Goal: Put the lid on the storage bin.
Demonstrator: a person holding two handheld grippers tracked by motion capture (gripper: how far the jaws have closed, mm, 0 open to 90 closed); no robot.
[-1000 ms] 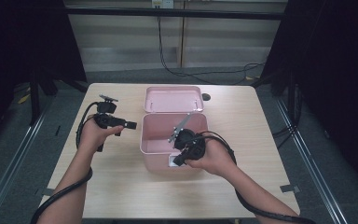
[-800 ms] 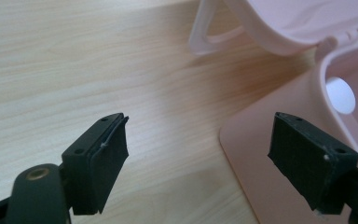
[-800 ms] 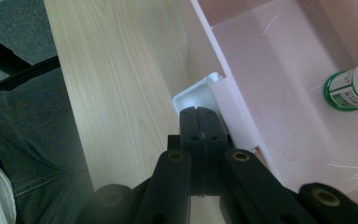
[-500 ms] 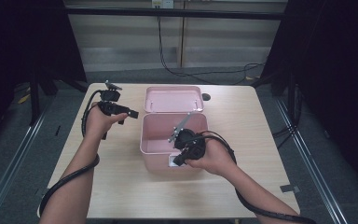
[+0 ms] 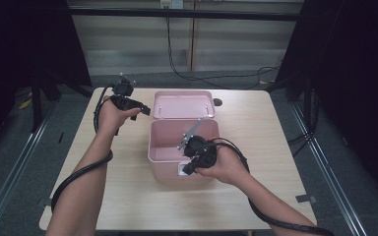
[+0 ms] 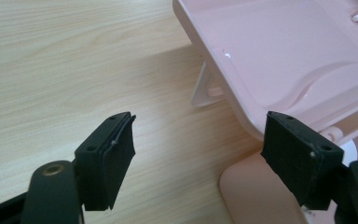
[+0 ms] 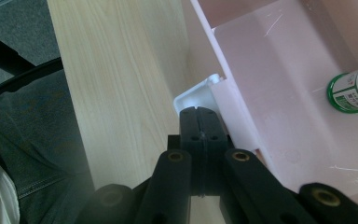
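Note:
A pink box stands open in the middle of the wooden table, and its lid lies flat just behind it. A small bottle with a green label and white cap lies inside the box. My left gripper hovers at the lid's left edge. Its jaws have just been closing but stand open, with only table between them and the lid beside the right one. My right gripper is shut, its tips against the white latch on the box's front wall.
A small dark object lies on the table behind the lid's right corner. Black cables trail from both grippers along the forearms. The person's trouser leg is below the table's near edge.
The left hand has risen and moved away from the person toward the lid's left edge. The right hand and the box have not moved.

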